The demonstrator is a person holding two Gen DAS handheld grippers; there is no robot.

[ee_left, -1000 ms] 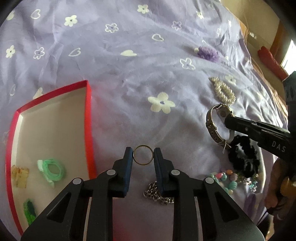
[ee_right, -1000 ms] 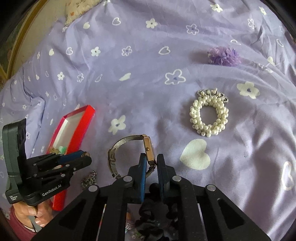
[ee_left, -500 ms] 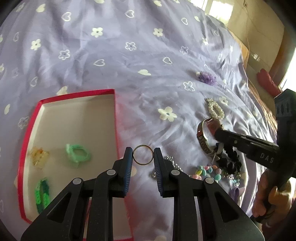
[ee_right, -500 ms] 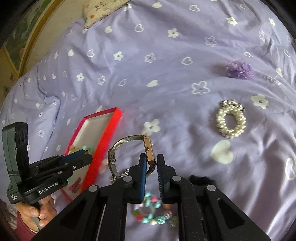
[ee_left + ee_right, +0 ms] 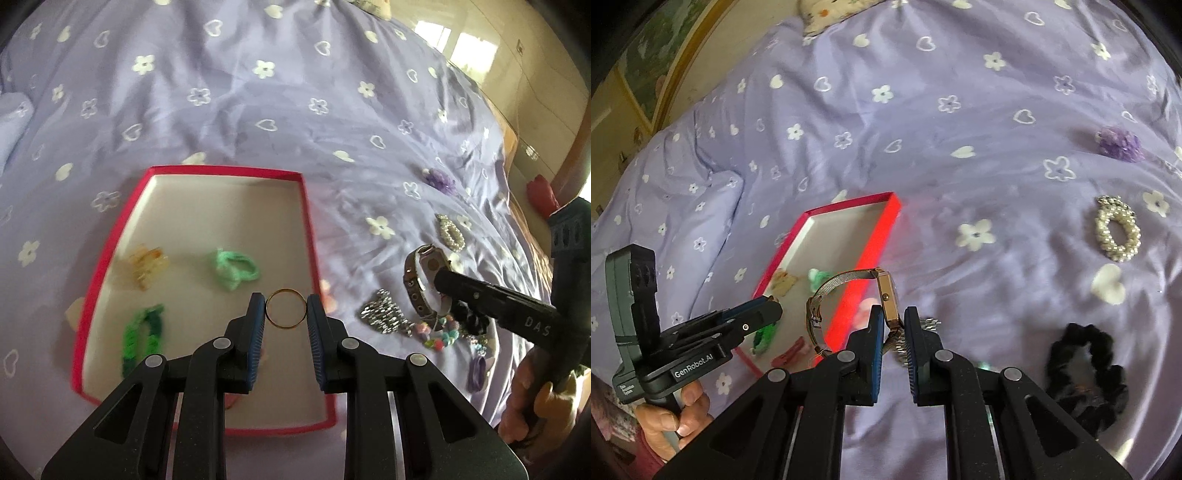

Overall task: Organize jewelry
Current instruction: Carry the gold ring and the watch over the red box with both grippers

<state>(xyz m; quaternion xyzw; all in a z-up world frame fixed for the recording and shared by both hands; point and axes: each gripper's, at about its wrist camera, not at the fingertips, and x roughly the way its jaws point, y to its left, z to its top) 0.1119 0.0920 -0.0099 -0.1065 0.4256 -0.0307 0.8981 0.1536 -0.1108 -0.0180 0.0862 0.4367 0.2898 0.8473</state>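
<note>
My left gripper (image 5: 286, 309) is shut on a thin gold ring (image 5: 286, 308) and holds it above the right part of a red-rimmed box (image 5: 309, 236) with a white floor. The box holds a light green hair tie (image 5: 234, 268), a dark green one (image 5: 142, 334) and an amber clip (image 5: 144, 266). My right gripper (image 5: 892, 325) is shut on a metal wristwatch (image 5: 886, 297) by its square case, above the bedspread just right of the box (image 5: 882, 230). The watch (image 5: 421, 280) also shows in the left wrist view.
On the purple flowered bedspread lie a pearl bracelet (image 5: 1117, 232), a purple flower piece (image 5: 1119, 142), a black scrunchie (image 5: 1086, 373), a silver chain (image 5: 386, 314) and a coloured bead bracelet (image 5: 441, 334). The left gripper (image 5: 753, 317) shows in the right wrist view.
My left gripper has moved left with the ring, from over the bedspread to over the box. My right gripper has lifted the watch and carried it toward the box.
</note>
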